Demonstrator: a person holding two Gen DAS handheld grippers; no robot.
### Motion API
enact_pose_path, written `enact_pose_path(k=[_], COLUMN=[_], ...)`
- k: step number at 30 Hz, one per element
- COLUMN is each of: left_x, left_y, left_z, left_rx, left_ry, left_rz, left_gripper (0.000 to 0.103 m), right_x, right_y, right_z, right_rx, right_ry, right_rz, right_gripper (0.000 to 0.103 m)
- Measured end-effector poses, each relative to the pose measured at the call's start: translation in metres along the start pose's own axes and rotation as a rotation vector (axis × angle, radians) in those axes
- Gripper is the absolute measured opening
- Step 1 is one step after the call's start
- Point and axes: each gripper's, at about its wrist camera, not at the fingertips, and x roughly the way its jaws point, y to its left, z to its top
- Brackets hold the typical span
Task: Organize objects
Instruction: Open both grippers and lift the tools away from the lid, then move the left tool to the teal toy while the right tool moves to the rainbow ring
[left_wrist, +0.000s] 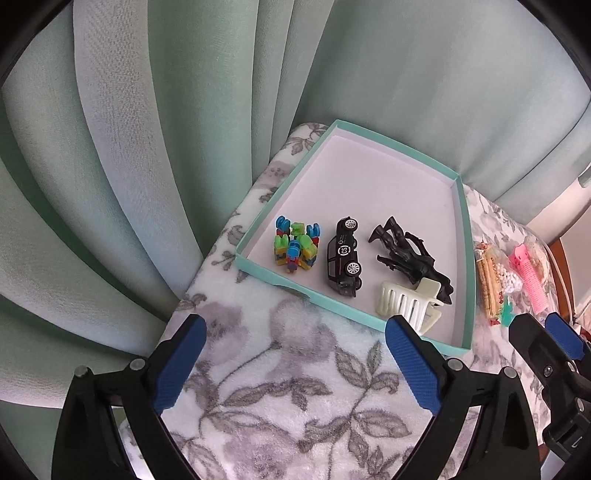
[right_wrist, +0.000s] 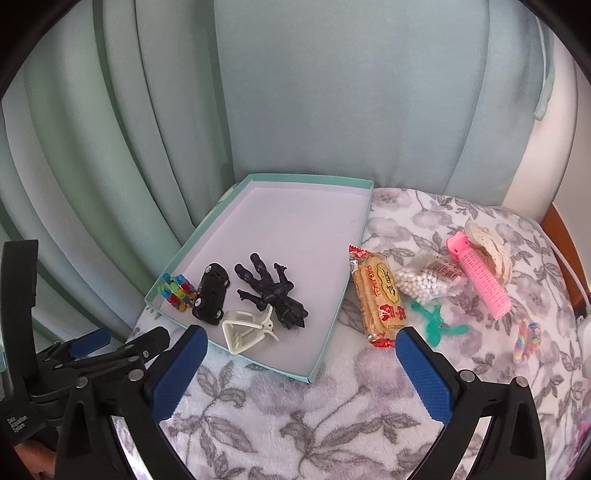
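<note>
Left gripper (left_wrist: 295, 363): jaws spread wide, nothing between its 2 blue-padded fingers (left_wrist: 181, 363), held above the grey-and-white floral fleece cover (left_wrist: 280, 398). Right gripper (right_wrist: 301, 369): jaws likewise wide apart and empty, over the same cover, beside the left unit.

Directly ahead of both claws sits the shallow teal-rimmed cardboard tray with a white floor (right_wrist: 258, 363), its near edge just beyond the fingertips. 4 items lie in its near part. Closest to the left claw's right finger is the cream plastic hair claw clip (left_wrist: 408, 304). Just behind the clip, touching it, lies the black plastic action figure (left_wrist: 410, 253), flat on the tray floor. Left of the figure is the black toy car (left_wrist: 343, 256), tipped on its side. Further left is the cluster of multicoloured interlocking plastic blocks (left_wrist: 295, 245).

Ahead and right of the right claw, outside the tray on the cover: the orange cracker packet (right_wrist: 376, 295) just beside the tray wall, a clear bag of small white beads (right_wrist: 424, 282), a green plastic piece (right_wrist: 436, 323), a pink cylindrical hair roller (right_wrist: 480, 282) and a pastel striped hair tie (right_wrist: 526, 338).

Pale green pleated curtains (right_wrist: 295, 92) hang behind the tray.
</note>
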Motion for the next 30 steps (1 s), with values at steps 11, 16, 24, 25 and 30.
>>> enact_pose_path(k=[11,16,24,25,30], left_x=[-0.018,-0.03,-0.043,-0.042,-0.03], left_y=[-0.021,-0.043,-0.093,-0.099,-0.125], left_z=[0.007,0.017,0.023,0.022,0.011], left_rx=[0.023,0.046,0.134,0.146,0.207], left_ry=[-0.026,-0.054,-0.073,-0.066,-0.002], left_rz=[-0.067,-0.129,-0.197,-0.204,-0.233], left_gripper=[0.098,0.098,0.098,0.098,0.098], right_x=[-0.017,-0.033,-0.055,-0.057,-0.059], right_y=[-0.027,-0.054,-0.117,-0.126,-0.169], right_z=[0.005,0.015,0.019,0.017,0.003], right_rx=[0.048,0.078,0.149,0.166,0.259], right_ry=[-0.028,-0.062,-0.102,-0.104,-0.089], right_rz=[-0.011,-0.051,-0.166,-0.177,-0.224], right_gripper=[0.103,0.103,0.103,0.103,0.103])
